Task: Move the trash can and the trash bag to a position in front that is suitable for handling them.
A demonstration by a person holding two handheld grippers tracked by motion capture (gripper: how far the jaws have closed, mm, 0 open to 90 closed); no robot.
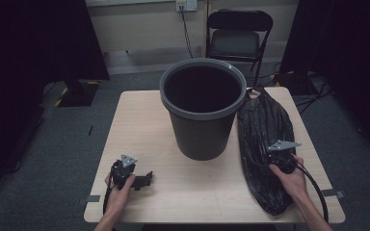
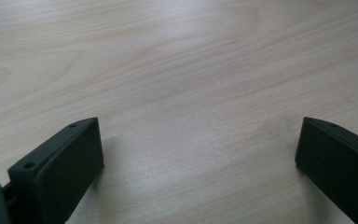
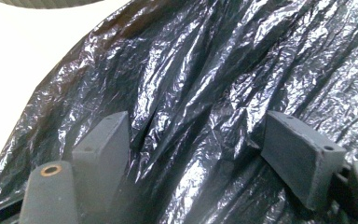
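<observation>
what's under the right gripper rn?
The crumpled black bin bag, spread on the table beside the grey bin. The right gripper stands over it, jaws apart. What lies beneath the plastic is covered.

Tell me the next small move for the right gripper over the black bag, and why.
Probably close the right gripper on a fold of the black plastic bag. Its jaws stand apart just above the crumpled film, nothing pinched between them. The bag lies flat beside the empty grey bin, and the left gripper rests open on the table.
</observation>
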